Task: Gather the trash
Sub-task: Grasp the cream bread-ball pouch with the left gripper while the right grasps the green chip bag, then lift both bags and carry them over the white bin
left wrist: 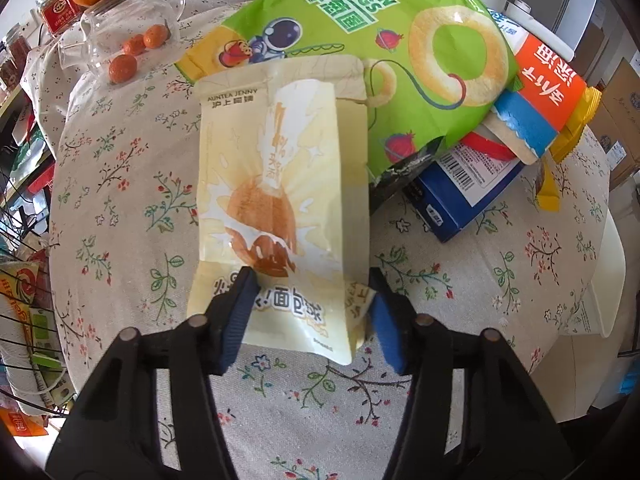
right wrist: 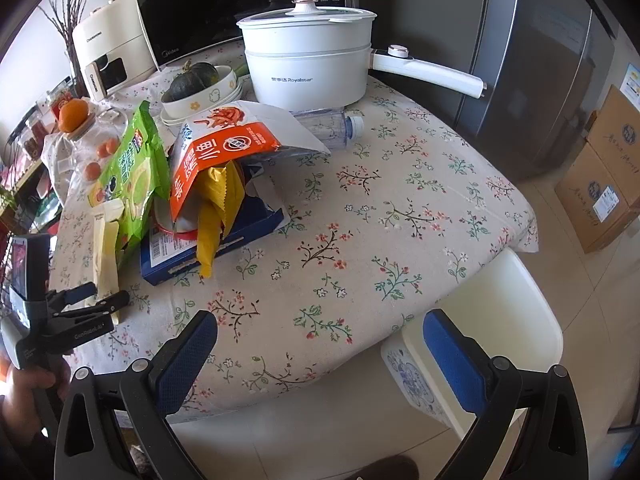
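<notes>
A tabletop (right wrist: pixel 400 184) under a floral cloth; the left gripper (left wrist: pixel 308 312) points steeply down at a cream bread bag (left wrist: pixel 280 184), its two blue pads pressing the near end of the bag from either side, so it grips the bag; the bag's far end lies against a green onion-ring bag (left wrist: pixel 360 52). Just right of that, a heap of litter: an orange packet (left wrist: pixel 552 80), a yellow wrapper (right wrist: pixel 216 216) and a blue box (left wrist: pixel 460 192) underneath. Far left, small oranges (left wrist: pixel 132 56) beside a glass jar (left wrist: pixel 120 20). The right gripper (right wrist: pixel 320 364) hangs open and empty over the tabletop's near right edge, well apart from the heap; a white pot (right wrist: pixel 308 64) stands far off, a clear bottle (right wrist: pixel 332 126) lying beside it.
</notes>
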A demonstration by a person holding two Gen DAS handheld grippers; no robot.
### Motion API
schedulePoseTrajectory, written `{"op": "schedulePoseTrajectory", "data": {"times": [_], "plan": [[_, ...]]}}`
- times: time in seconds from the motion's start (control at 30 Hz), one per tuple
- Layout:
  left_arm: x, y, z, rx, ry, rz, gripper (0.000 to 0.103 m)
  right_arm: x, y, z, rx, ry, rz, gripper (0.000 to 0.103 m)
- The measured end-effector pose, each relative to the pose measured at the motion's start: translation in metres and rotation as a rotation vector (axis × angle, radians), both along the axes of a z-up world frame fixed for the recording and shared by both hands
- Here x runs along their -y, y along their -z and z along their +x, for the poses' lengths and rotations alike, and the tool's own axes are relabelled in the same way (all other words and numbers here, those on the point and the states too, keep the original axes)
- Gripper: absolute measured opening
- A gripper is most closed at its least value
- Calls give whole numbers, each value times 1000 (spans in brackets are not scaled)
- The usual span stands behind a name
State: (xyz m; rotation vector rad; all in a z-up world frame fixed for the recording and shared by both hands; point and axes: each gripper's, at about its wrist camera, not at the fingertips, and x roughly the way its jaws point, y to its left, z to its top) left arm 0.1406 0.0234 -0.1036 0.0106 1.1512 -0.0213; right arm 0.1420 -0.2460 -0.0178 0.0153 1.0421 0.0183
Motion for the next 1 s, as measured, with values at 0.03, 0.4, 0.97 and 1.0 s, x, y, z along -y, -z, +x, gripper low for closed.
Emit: {"op": "schedulePoseTrajectory", "data": {"times": [0.03, 0.4, 0.97, 1.0], "plan": [[-2, -1, -1, 2, 0, -10, 37, -1, -1, -1, 3, -2, -3, 103], [-33, -46, -35, 123, -63, -163, 7, -16, -5, 5, 12, -42, 23, 103], [-97, -97, -44, 278, -90, -283, 6, -126, 26, 56, -76, -230, 218, 71], [-99, -96, -46, 278, -89, -275, 6, -131, 31, 60, -88, -224, 236, 68]]}}
